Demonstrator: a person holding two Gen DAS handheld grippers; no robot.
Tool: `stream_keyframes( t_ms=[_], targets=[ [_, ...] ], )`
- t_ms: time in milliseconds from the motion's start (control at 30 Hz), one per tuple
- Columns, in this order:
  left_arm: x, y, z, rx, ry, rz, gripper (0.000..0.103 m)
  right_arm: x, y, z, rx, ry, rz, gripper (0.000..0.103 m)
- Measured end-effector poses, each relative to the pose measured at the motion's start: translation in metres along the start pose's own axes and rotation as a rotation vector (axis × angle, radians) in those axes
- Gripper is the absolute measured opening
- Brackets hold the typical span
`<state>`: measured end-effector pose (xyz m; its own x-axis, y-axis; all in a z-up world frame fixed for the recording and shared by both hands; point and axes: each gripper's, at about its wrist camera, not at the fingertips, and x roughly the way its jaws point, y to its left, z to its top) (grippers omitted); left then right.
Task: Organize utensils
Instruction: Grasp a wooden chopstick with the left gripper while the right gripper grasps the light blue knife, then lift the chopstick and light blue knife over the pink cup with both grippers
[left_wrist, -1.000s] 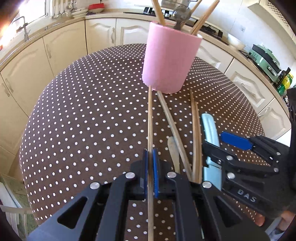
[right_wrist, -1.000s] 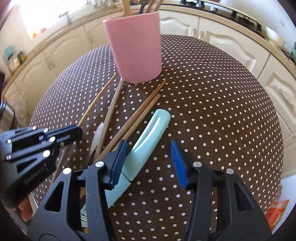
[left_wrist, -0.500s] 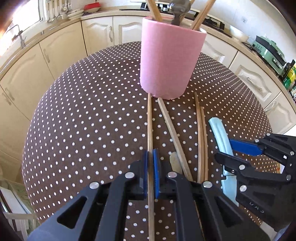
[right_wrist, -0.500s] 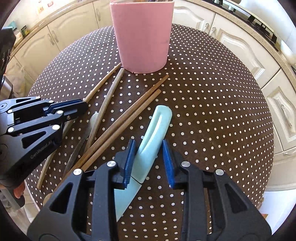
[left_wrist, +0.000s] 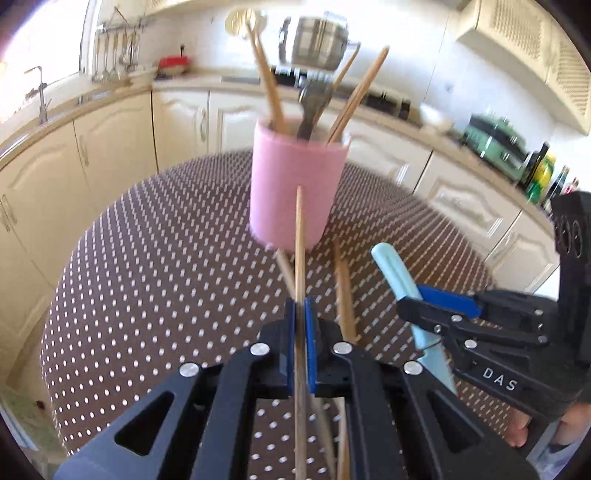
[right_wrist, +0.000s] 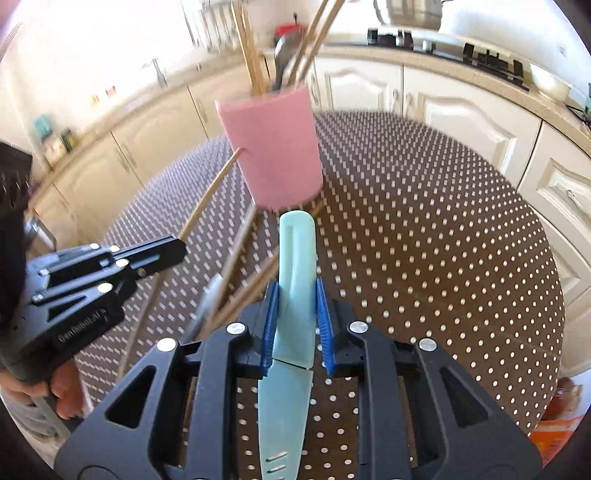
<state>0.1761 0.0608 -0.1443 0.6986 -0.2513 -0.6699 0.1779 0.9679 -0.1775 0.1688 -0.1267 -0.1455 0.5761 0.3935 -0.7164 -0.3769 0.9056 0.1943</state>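
Left wrist view | left tongs (left_wrist: 300, 325) clamped on chopstick (left_wrist: 299, 236), tip toward pink holder (left_wrist: 295, 192) at 12 o'clock | right tongs (right_wrist: 295, 325) closing around teal knife (right_wrist: 295, 280) | advice: raise both above rim, lower steadily.

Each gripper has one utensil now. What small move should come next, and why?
Probably keep lifting both toward the pink holder. The left gripper is shut on a chopstick, already off the table; the right gripper is closing on the light blue knife. The holder already carries utensils.
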Motion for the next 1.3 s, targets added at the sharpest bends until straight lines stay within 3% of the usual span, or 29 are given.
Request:
stream_keyframes(
  t_ms=[167,333,867,1300],
  targets=[
    [-0.021,-0.009,0.009,0.002,-0.117,-0.060,0.005,-0.028,-0.001,0.010,0.018,-0.124,0.058,0.021],
    [-0.041,-0.017,0.016,0.001,-0.238,-0.119,0.005,-0.049,-0.003,0.018,0.025,-0.188,0.099,0.021],
    [-0.061,-0.038,0.053,0.036,-0.597,-0.138,0.005,-0.077,-0.009,0.070,0.032,-0.378,0.158,0.021],
    [-0.067,-0.024,0.103,-0.017,-0.803,-0.126,0.005,-0.089,0.004,0.131,-0.004,-0.578,0.164,0.021]
  ],
)
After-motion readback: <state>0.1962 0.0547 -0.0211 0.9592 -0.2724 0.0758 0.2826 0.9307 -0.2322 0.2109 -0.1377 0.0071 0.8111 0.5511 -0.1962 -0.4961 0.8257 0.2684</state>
